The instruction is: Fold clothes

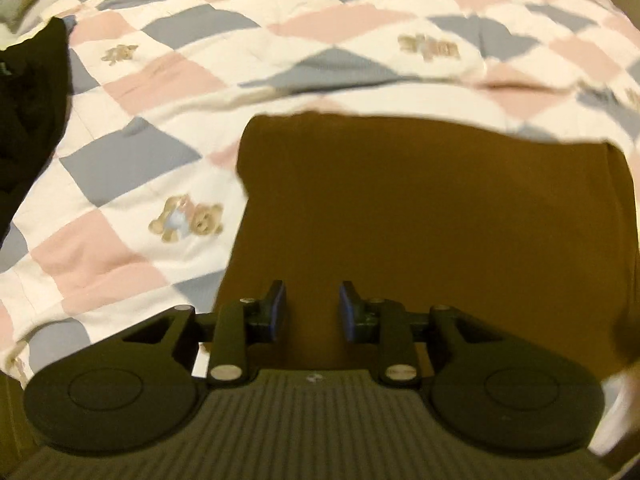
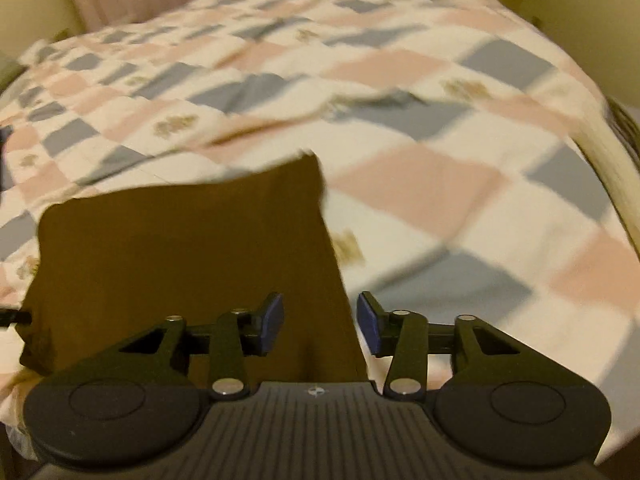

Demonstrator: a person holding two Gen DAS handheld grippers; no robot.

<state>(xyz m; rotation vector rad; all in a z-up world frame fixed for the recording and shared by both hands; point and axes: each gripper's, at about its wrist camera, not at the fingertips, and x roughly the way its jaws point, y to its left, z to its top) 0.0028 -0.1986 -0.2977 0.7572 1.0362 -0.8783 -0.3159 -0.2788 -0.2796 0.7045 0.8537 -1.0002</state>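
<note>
Lying flat on the quilted bedspread of pink, grey and white checks with small bear prints (image 1: 168,80), the folded brown cloth garment (image 1: 440,220) makes a neat rectangle directly under both tools. The left gripper (image 1: 312,312) hangs over the near part of this rectangle, closer to its left edge; its blue pads stand a little apart and nothing is pressed between them, only the brown fabric shows below the gap. The right gripper (image 2: 320,324) is over the near right corner, and the right edge of the garment runs up between its pads, which are also apart and do not pinch it. So both are open and the garment rests free on the bed. Its long side seems to go across, from one gripper to the other, so I judge that the next fold would be taken sideways. A heap of dark, almost black clothing (image 1: 28,100) waits far to the left.
</note>
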